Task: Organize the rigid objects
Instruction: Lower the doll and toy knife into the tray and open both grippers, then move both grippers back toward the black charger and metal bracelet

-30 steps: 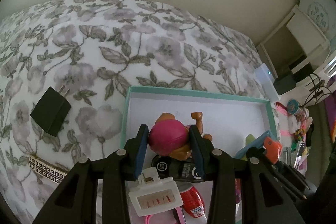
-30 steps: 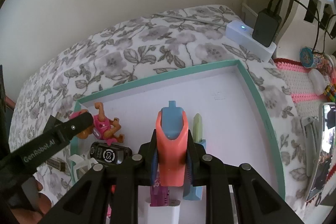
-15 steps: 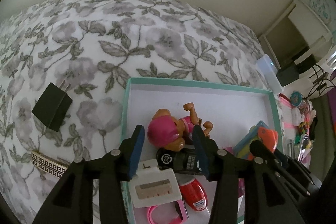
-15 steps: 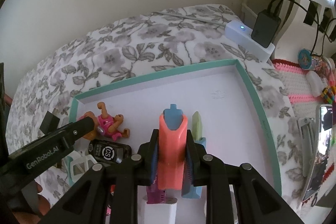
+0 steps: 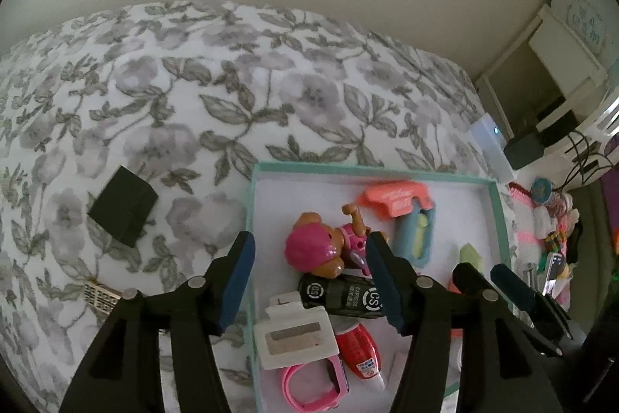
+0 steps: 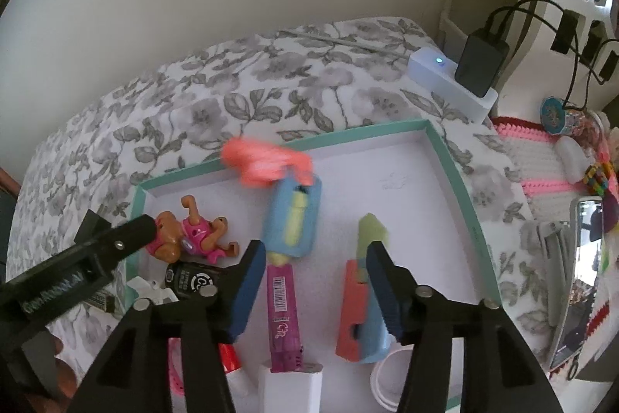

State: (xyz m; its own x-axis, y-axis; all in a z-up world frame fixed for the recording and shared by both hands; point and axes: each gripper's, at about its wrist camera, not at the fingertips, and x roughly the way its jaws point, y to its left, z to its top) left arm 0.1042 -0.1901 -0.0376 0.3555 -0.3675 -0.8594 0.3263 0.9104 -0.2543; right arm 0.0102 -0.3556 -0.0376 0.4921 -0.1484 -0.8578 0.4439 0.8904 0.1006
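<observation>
Dog figurine [image 5: 323, 250] and coral-blue toy [image 6: 290, 196] lie released in teal-rimmed box [image 6: 456, 177]; both grippers' fingers just opening, empty.

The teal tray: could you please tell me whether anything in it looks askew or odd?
Yes: the coral-and-blue cutter lies opened up and skewed in the teal tray, its coral part blurred against the far wall.

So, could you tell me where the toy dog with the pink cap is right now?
The toy dog lies inside the teal-rimmed box near its left wall, just behind the black bottle, between the open left gripper jaws.
</observation>
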